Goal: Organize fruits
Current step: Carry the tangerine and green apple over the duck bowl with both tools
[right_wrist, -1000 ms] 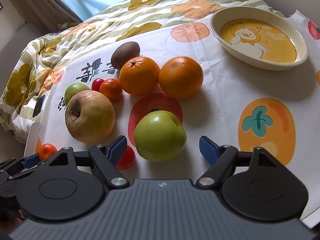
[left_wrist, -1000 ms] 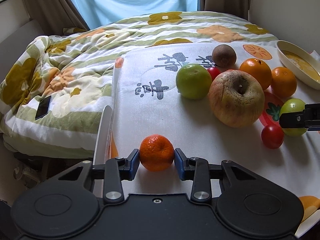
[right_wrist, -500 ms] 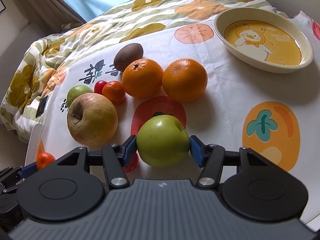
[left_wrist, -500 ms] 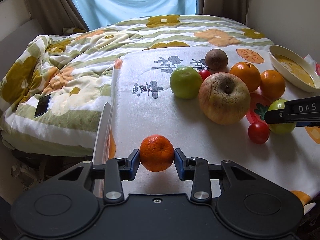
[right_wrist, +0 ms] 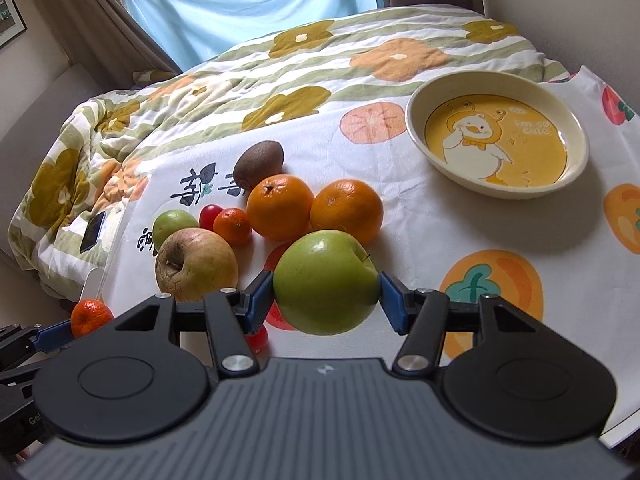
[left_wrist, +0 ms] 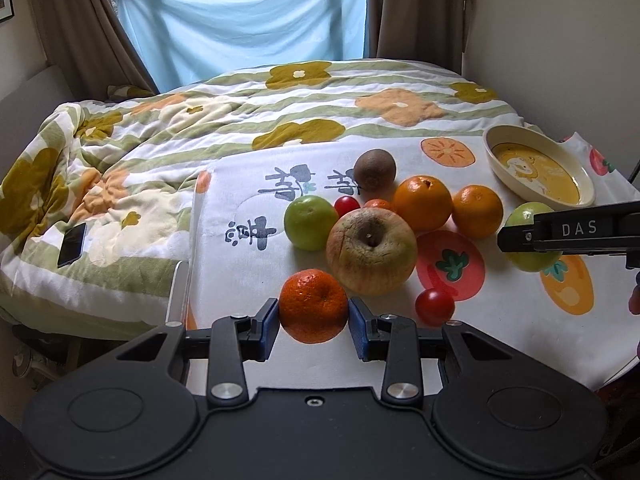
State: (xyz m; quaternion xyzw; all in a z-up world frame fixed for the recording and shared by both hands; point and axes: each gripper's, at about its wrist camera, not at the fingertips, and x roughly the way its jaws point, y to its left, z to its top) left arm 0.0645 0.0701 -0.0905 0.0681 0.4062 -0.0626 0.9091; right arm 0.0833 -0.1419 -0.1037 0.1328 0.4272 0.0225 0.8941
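Observation:
My left gripper [left_wrist: 313,322] is shut on a small mandarin [left_wrist: 313,305] and holds it above the table's near left edge. My right gripper [right_wrist: 326,298] is shut on a green apple [right_wrist: 326,282], lifted off the cloth; it shows in the left wrist view [left_wrist: 530,236] too. On the cloth lie a big wrinkled apple [right_wrist: 196,266], a second green apple [left_wrist: 311,222], two oranges [right_wrist: 280,206] [right_wrist: 346,210], a small mandarin [right_wrist: 232,226], a kiwi [right_wrist: 259,162] and two red cherry tomatoes [left_wrist: 435,307] [left_wrist: 347,206]. A cream bowl [right_wrist: 416,130] with a duck picture stands at the far right.
The fruit-print tablecloth [right_wrist: 460,224] covers a table that butts against a bed with a flowered quilt [left_wrist: 240,120]. A black phone [left_wrist: 72,245] lies on the quilt at the left. A wall is at the right, curtains behind.
My right gripper closed on the green apple and lifted it. My left gripper, holding the mandarin, rose and shifted to the right toward the fruit pile.

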